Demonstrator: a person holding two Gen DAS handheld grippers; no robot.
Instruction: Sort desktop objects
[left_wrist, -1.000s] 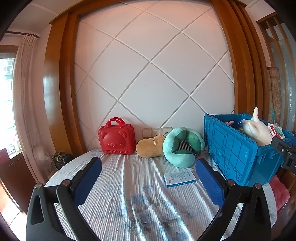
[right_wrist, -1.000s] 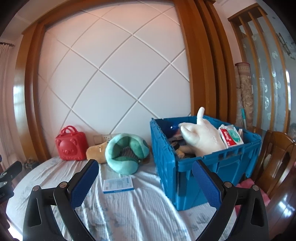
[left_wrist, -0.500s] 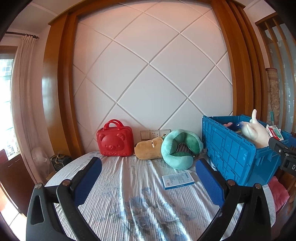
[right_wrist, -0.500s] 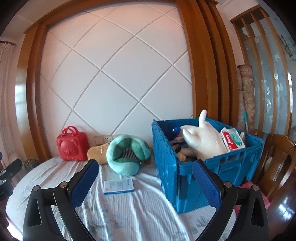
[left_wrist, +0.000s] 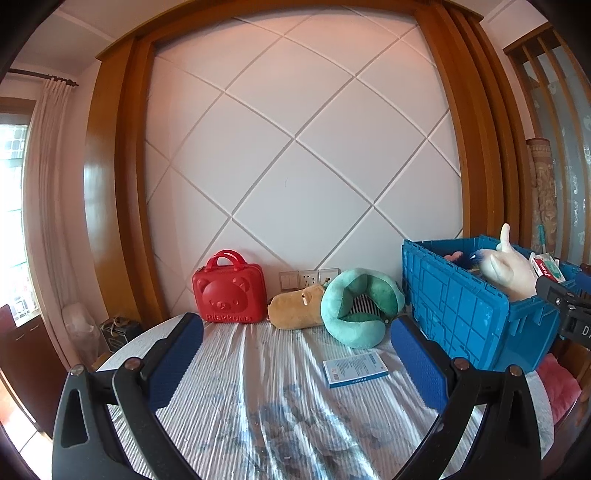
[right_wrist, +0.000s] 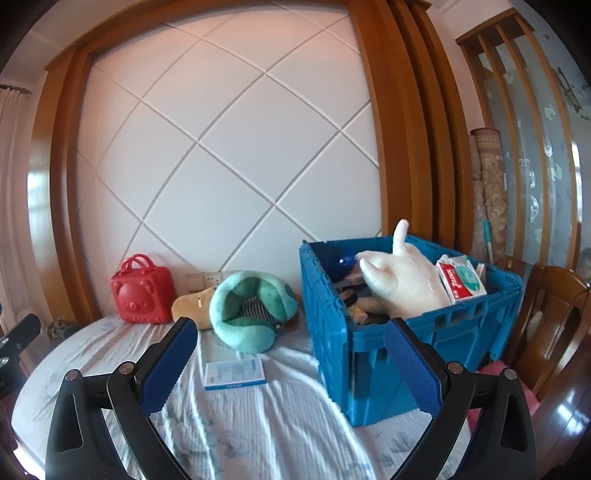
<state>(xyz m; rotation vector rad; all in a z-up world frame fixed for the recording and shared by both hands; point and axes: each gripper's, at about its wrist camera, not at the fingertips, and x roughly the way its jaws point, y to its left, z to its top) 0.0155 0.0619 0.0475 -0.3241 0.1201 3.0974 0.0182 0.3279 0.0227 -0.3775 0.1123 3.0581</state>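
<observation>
With both grippers (left_wrist: 295, 354) (right_wrist: 284, 354) spread wide and empty, I'd lower the left flat over the booklet (left_wrist: 355, 368), pinching its long edges squarely.

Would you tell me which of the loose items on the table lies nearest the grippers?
The flat blue-and-white box, alone in front; the pillow, plush and red case sit by the wall.

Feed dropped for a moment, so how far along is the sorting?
Done: the blue crate already holds a white plush hand and a tissue pack. In hand: nothing; left gripper and right gripper are open. Left: blue booklet, green neck pillow, tan plush, red case.
</observation>
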